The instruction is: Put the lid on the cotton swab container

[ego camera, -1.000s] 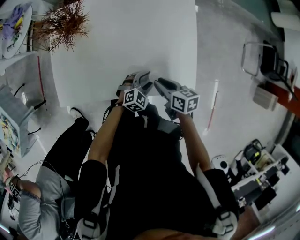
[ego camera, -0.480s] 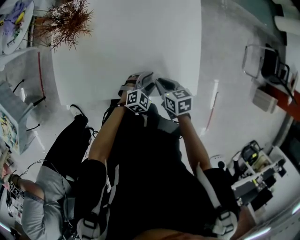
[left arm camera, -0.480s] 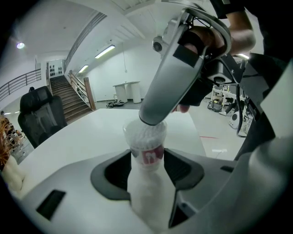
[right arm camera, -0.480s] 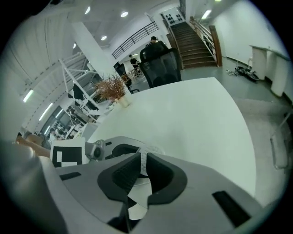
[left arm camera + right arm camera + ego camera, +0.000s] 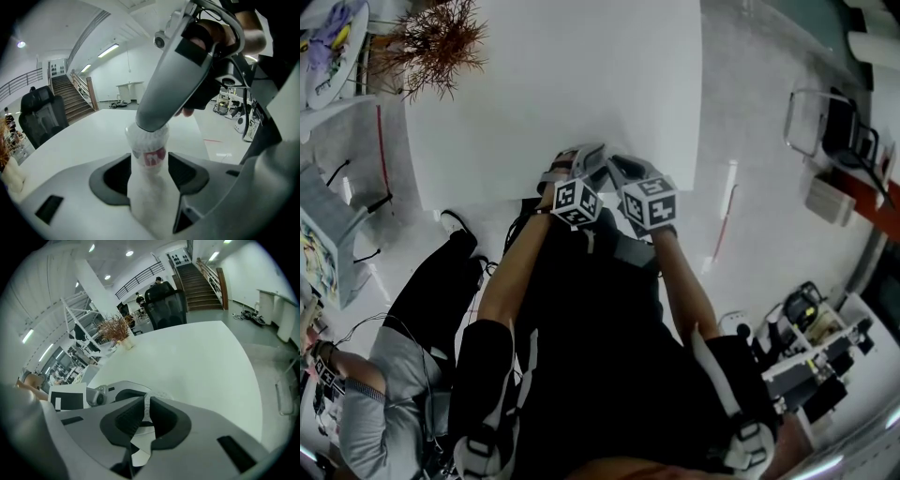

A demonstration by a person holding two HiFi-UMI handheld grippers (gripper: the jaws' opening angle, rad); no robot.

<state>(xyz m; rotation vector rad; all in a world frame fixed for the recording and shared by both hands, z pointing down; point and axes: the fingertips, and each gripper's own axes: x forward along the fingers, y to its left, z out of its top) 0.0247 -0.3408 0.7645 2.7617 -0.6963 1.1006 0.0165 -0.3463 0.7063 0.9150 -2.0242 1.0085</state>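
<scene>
The cotton swab container [image 5: 149, 154] is a clear tube packed with white swabs, with a red mark on its label. My left gripper [image 5: 149, 169] is shut on it and holds it upright over the white table [image 5: 553, 75], near the front edge. My right gripper [image 5: 153, 123] comes down from above and covers the container's top. In the right gripper view its jaws have just been closing and stand almost together on the lid's thin white rim [image 5: 146, 401]. The swab heads [image 5: 161, 393] show just past them. In the head view the left gripper [image 5: 581, 161] and right gripper [image 5: 614, 171] meet tip to tip.
A dried brown plant [image 5: 431, 42] stands at the table's far left corner. A seated person [image 5: 384, 412] is on the floor side at lower left. A black chair [image 5: 164, 305] stands behind the table. Equipment [image 5: 806, 337] lies on the floor at right.
The right gripper's marker cube has shifted left towards the left one and rolled. The two grippers now sit closer together. The left gripper has stayed put.
</scene>
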